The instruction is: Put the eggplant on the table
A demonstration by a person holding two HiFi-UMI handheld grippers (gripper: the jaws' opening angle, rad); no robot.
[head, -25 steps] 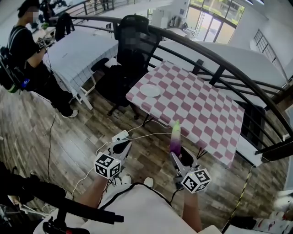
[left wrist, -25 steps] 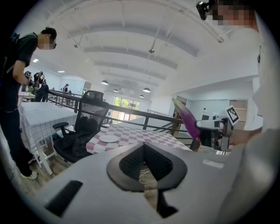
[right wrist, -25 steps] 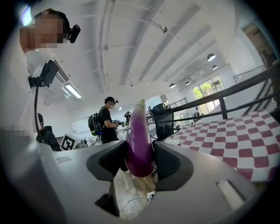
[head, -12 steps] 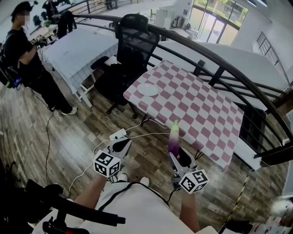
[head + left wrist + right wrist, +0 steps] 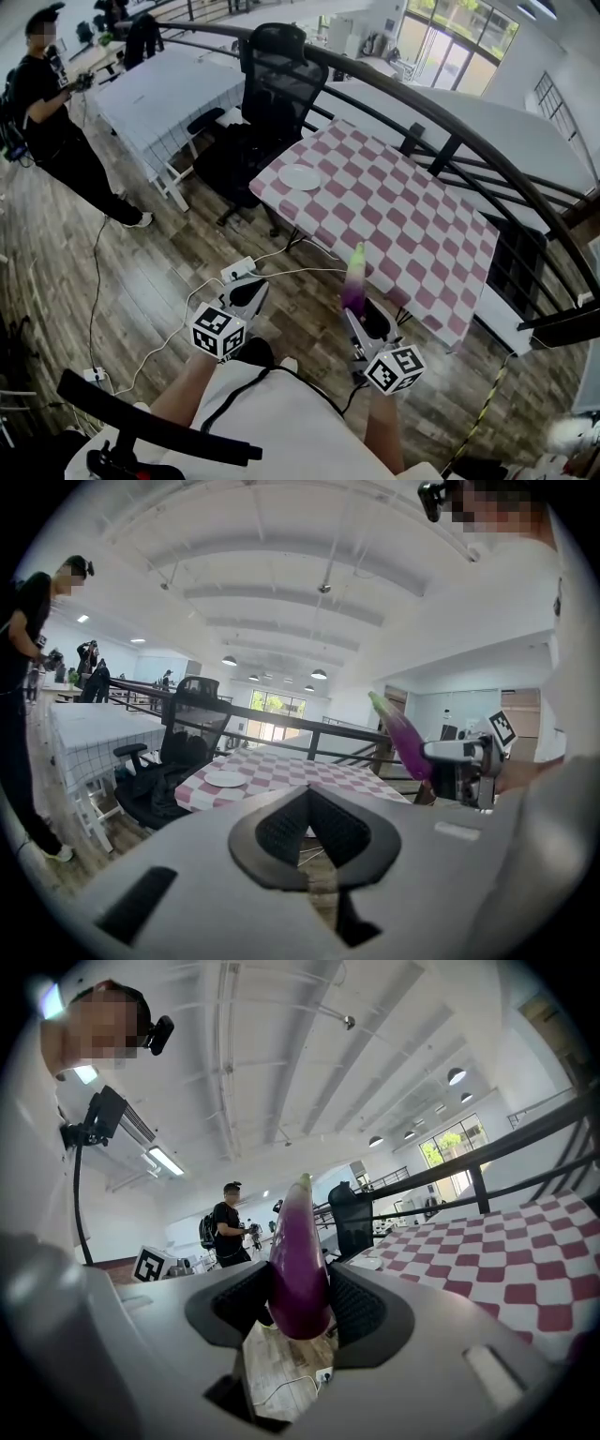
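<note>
A purple eggplant (image 5: 356, 281) with a green stem end stands upright, with my right gripper (image 5: 362, 317) shut on its lower part. In the right gripper view the eggplant (image 5: 300, 1260) fills the space between the two black pads (image 5: 356, 1309). It hangs over the wooden floor, just short of the near edge of the pink-and-white checked table (image 5: 403, 211). My left gripper (image 5: 246, 292) is beside it to the left, jaws together and holding nothing. In the left gripper view that gripper (image 5: 307, 797) points at the table, and the eggplant (image 5: 403, 738) shows at the right.
A white plate (image 5: 300, 176) lies on the table's left corner. A black office chair (image 5: 267, 103) stands left of the table, a black railing (image 5: 450, 122) runs behind it. A power strip (image 5: 239, 269) and cables lie on the floor. A person (image 5: 56, 122) stands far left.
Both grippers have moved a little toward the checked table, the eggplant still gripped upright. The person at the far left has shifted further toward the picture's edge.
</note>
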